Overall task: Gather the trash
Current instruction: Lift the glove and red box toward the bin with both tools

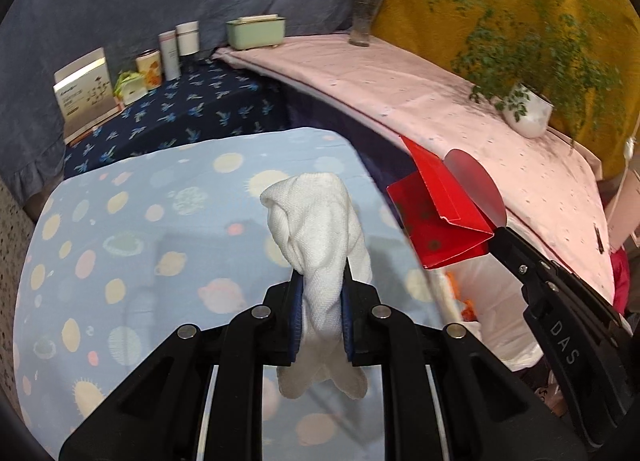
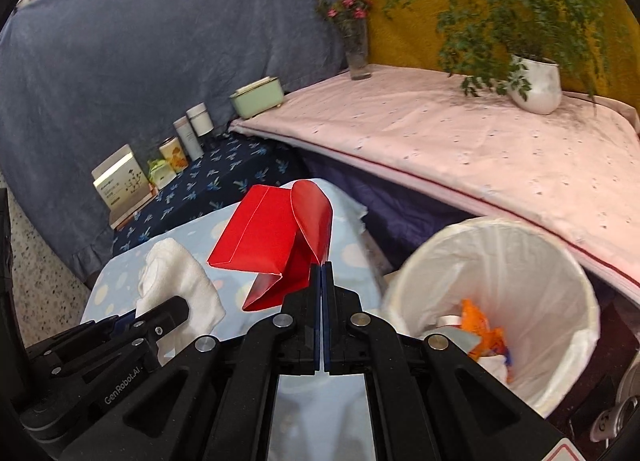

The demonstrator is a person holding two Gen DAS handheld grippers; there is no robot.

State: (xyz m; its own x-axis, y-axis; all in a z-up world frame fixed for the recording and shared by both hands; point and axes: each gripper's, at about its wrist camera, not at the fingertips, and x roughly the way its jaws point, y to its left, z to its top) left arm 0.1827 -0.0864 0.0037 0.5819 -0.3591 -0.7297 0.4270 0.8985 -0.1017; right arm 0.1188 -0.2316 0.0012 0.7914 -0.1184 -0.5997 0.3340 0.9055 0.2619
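Spotted blue tablecloth (image 1: 120, 221) is seen below; white cloth (image 1: 320, 229), soft and light, is pinched mid-fold by left gripper (image 1: 320, 325). Red carton (image 2: 276, 245), stiff, light, is clamped at its flap by right gripper (image 2: 322, 317). Lined bin (image 2: 500, 301) sits just beside.

Close wrist views (table (image 1: 120, 197) shared)

both grippers are held up side by side, angled downward. the left gripper (image 1: 322, 289) has its jaws pinched on a white cloth (image 1: 320, 221), bunched between the blue pads. the right gripper (image 2: 322, 273) sits just right of it, jaws pressed fully together on the edge of a red box (image 2: 272, 245).
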